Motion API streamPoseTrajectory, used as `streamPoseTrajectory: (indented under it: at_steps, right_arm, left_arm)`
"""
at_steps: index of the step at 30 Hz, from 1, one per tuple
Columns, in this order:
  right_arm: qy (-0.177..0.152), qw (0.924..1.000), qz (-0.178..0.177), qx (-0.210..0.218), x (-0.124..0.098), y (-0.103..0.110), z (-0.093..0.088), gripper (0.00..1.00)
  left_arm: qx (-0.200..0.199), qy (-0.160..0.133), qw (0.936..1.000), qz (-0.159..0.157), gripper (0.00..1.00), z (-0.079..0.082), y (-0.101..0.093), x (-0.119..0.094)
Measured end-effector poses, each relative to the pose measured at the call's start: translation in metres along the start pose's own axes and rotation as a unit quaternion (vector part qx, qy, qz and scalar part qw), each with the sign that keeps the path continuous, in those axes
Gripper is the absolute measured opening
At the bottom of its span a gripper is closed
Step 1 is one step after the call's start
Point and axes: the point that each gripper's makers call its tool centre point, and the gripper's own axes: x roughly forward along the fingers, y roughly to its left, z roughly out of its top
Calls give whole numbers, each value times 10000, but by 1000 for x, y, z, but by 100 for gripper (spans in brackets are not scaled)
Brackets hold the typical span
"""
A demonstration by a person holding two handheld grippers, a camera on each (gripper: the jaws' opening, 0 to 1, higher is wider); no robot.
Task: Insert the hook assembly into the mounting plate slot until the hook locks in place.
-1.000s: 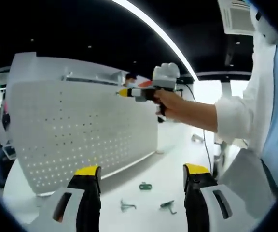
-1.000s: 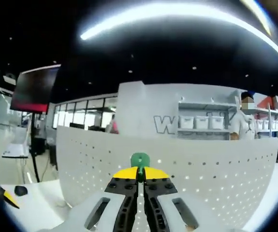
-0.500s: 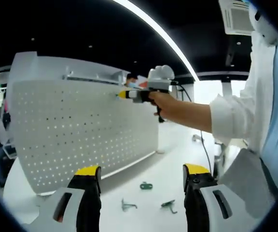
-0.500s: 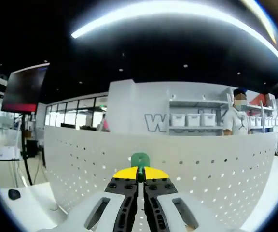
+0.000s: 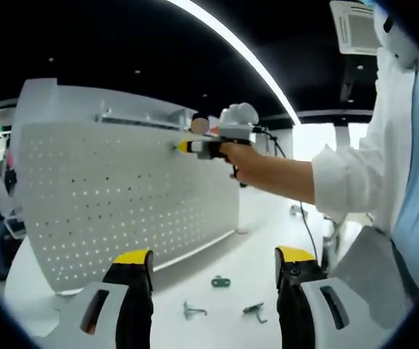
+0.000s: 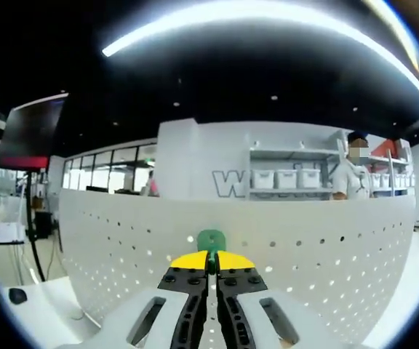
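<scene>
A white perforated mounting plate (image 5: 115, 196) stands upright on the white table (image 5: 260, 262). My right gripper (image 5: 184, 147), held in a person's hand, reaches the plate's upper part in the left gripper view. In the right gripper view my right gripper (image 6: 210, 259) is shut on a green hook (image 6: 210, 240), close in front of the plate (image 6: 326, 254) near its top edge. My left gripper (image 5: 213, 262) stands open low over the table, with nothing between its jaws. Three green hooks lie on the table: one (image 5: 220, 281), another (image 5: 191, 311) and a third (image 5: 253, 310).
A person's sleeve and body (image 5: 384, 167) fill the right side of the left gripper view. Behind the plate are shelves with white bins (image 6: 282, 179) and a person (image 6: 355, 178). A dark screen (image 6: 31, 131) stands at the left.
The right gripper with the green hook has moved a little left and closer to the plate's upper part. The left gripper has stayed put.
</scene>
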Motion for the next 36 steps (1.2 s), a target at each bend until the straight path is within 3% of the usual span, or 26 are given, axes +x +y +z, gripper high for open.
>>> streamPoseTrajectory:
  at_steps: [36]
  right_arm:
    - [-124,9994,-229,-223,5,-2,-6,0]
  left_arm:
    - [-131,-141,9998,-63,68,6,0,-1]
